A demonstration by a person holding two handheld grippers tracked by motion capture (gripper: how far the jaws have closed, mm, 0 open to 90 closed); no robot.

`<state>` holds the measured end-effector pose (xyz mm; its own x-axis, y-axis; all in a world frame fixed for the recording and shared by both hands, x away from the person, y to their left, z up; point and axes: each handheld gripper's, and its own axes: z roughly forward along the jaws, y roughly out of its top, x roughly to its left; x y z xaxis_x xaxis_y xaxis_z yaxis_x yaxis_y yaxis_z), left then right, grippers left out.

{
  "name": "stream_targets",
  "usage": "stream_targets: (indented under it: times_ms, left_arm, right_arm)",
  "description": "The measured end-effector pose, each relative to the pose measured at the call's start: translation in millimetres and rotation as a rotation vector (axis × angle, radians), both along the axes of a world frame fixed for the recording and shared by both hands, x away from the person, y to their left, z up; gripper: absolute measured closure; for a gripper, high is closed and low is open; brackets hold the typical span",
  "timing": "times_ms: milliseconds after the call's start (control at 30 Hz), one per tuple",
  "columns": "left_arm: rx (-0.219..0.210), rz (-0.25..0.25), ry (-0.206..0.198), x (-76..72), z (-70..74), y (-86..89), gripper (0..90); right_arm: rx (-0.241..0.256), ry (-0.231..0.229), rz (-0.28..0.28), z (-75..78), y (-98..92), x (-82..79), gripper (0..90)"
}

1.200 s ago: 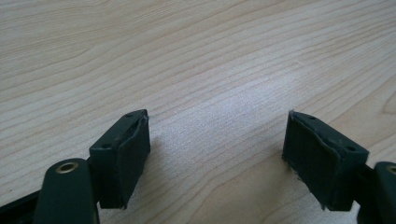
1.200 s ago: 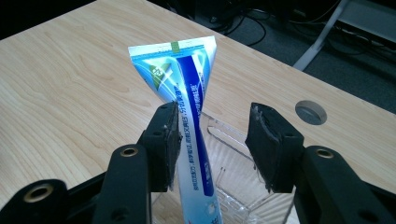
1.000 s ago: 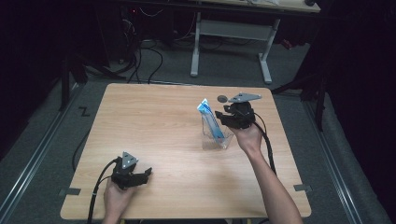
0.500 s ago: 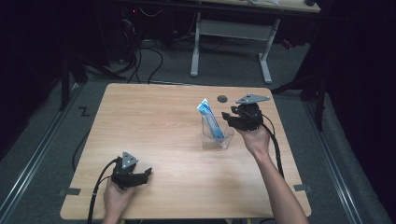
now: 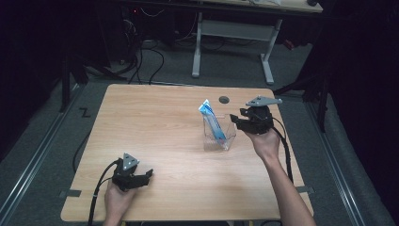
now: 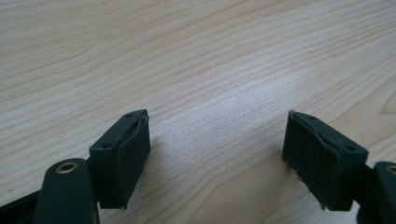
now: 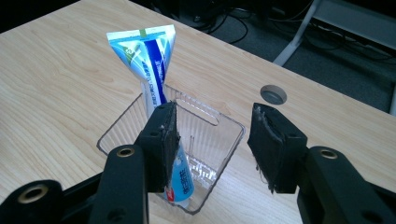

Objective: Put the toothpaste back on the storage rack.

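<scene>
left gripper [image 5: 141,178] low at the near left corner of the table [image 5: 155,136], jaws spread wide, bare wood between them, nothing held. right gripper [image 5: 236,121] farther back on the right, raised in the person's hand [image 5: 265,142], jaws apart and empty, just beside the clear plastic container [image 5: 219,133]. toothpaste tube [image 5: 212,122] stands tilted inside the container, crimped end up, leaning toward the far left wall. round cable hole [image 5: 224,99] in the tabletop just beyond.
</scene>
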<state>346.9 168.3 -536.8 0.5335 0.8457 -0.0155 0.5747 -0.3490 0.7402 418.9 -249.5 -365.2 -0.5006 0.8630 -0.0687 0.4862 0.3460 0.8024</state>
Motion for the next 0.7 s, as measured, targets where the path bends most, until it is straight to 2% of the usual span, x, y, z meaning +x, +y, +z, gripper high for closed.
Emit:
stream_targets:
  times_ms: [233, 333, 567, 700]
  left_arm:
    - [0.000, 0.000, 0.000, 0.0, 0.0, 0.1, 23.7]
    - [0.000, 0.000, 0.000, 0.0, 0.0, 0.1, 23.7]
    - [0.000, 0.000, 0.000, 0.0, 0.0, 0.0, 23.7]
    - [-0.002, 0.001, 0.000, 0.1, 0.0, 0.1, 23.8]
  right_arm:
    - [-0.020, 0.006, -0.001, -5.6, -6.2, -9.3, 51.6]
    - [-0.002, -0.011, -0.008, -5.4, -12.4, -13.9, 51.8]
    - [0.028, -0.009, -0.028, -7.6, -25.7, -21.3, 51.8]
    - [0.069, -0.015, -0.041, -10.4, -34.5, -29.3, 51.7]
